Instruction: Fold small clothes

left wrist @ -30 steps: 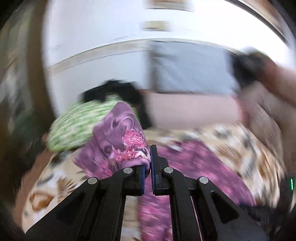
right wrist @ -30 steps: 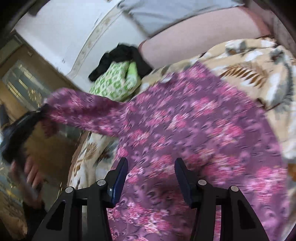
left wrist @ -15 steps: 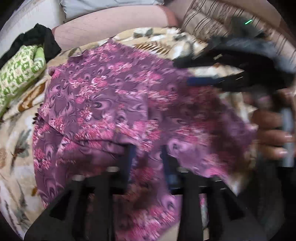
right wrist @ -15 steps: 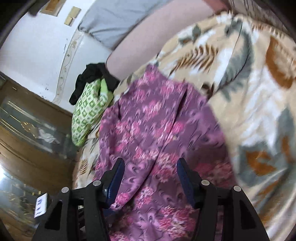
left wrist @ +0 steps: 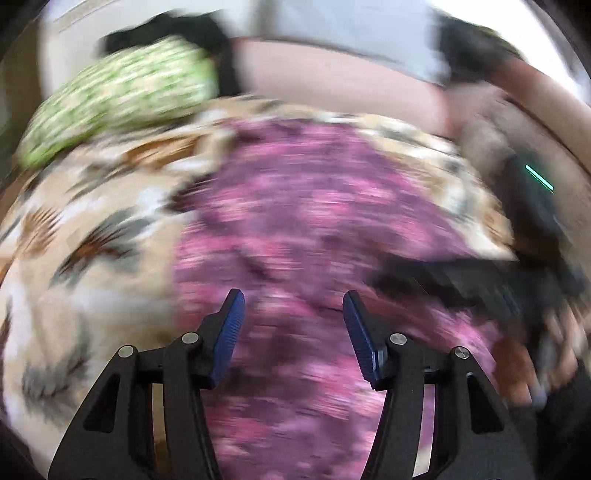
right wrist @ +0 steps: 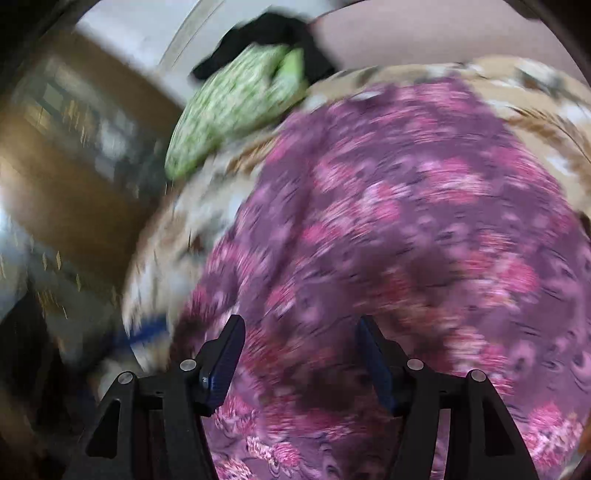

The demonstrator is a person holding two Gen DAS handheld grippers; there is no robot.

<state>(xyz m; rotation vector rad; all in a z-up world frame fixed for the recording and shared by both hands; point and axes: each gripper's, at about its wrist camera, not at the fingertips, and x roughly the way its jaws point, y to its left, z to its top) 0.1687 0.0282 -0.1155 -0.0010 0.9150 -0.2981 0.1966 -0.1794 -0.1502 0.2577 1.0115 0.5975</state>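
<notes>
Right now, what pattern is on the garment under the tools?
Purple with pink floral print, clearest in the right wrist view.

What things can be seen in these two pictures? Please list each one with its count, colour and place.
Garment: one, purple with pink flowers, spread on the blanket under both grippers.
Blanket: one, cream with brown and grey leaf print, covers the surface under the garment.
Green bundle: one, green and white pattern, at the far edge of the blanket.
Black cloth: one, black, behind the green bundle; too blurred to say what it is.
Wooden furniture: brown, beyond the blanket's edge, right wrist view.
Left gripper: black with blue pads, jaws apart above the garment, just been opening, nothing between them.
Right gripper: same colours, jaws apart above the garment, just been opening, nothing gripped.
Person: hand on the right gripper's handle.
</notes>
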